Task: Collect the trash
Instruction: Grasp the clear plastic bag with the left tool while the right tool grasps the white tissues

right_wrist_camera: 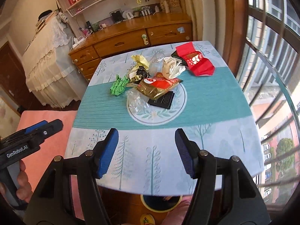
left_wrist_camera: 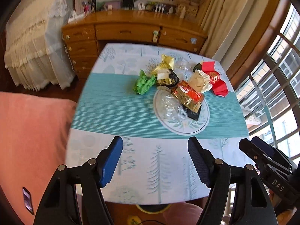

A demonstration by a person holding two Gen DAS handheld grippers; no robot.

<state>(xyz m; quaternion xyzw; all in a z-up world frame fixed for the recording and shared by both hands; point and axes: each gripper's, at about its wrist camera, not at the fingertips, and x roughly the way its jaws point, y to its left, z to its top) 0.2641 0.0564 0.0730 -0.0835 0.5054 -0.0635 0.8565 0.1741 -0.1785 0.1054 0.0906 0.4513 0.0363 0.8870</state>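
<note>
**Both grippers poised at the near edge, trash pile untouched**

The left gripper (left_wrist_camera: 155,161) and the right gripper (right_wrist_camera: 146,152) hover over the near edge of the table (right_wrist_camera: 234,140), each with its jaws spread wide and nothing between them. The trash sits well ahead, heaped around the middle and far side of the cloth: a green crumpled wrapper (right_wrist_camera: 118,86) on the left, a red-and-gold snack bag (right_wrist_camera: 159,87) lying over a black card (right_wrist_camera: 163,99) and clear plastic film (right_wrist_camera: 136,101), a cream paper wad (right_wrist_camera: 171,67) behind them, a yellow wrapper (right_wrist_camera: 140,60) far left, and a red folded packet (right_wrist_camera: 197,61) far right. A round bin (right_wrist_camera: 161,204) shows below the near edge.

This looks like the opening approach, with no piece picked yet. The next move calls for reaching forward to one piece, likely the green wrapper or the snack bag, closing on a crumpled fold, then carrying it back to the bin.
</note>
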